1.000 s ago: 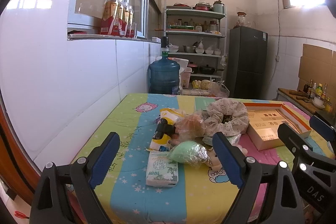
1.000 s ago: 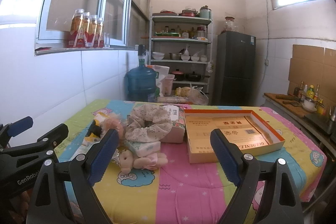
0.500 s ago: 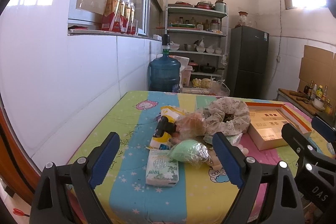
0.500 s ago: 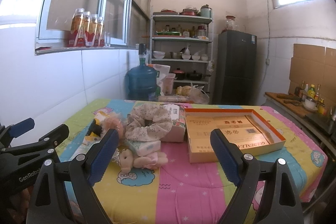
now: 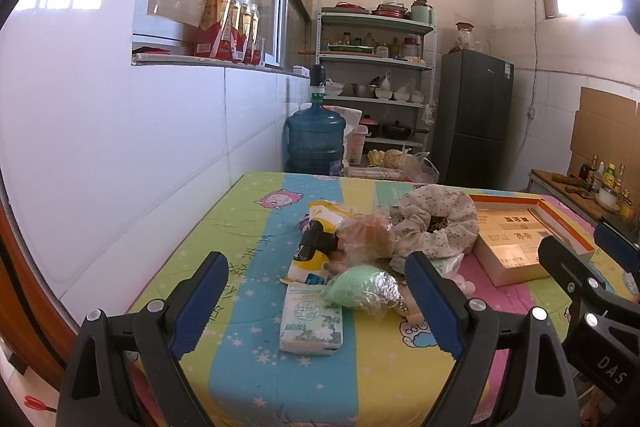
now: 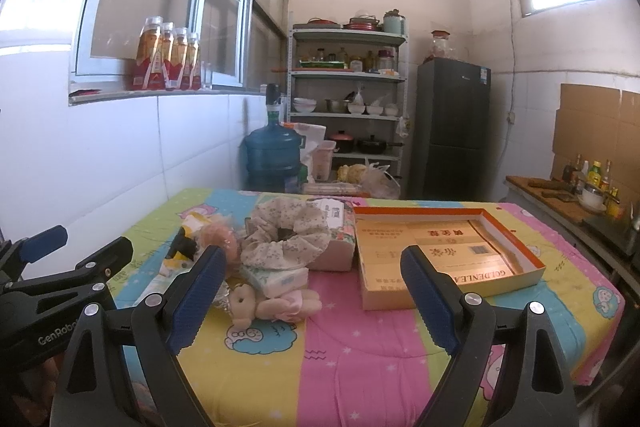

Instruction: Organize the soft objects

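Left wrist view: left gripper (image 5: 316, 291) gaping, empty; tissue pack (image 5: 312, 319) just ahead, green bundle (image 5: 362, 291) touching it; risk: snagging both; right gripper (image 6: 312, 285) likewise wide, empty.

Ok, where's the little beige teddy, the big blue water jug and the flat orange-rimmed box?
little beige teddy bear (image 6: 242, 303), right wrist view, on its head.
big blue water jug (image 5: 316, 143), left wrist view, on its body.
flat orange-rimmed cardboard box (image 6: 384, 297), right wrist view, on its front wall.
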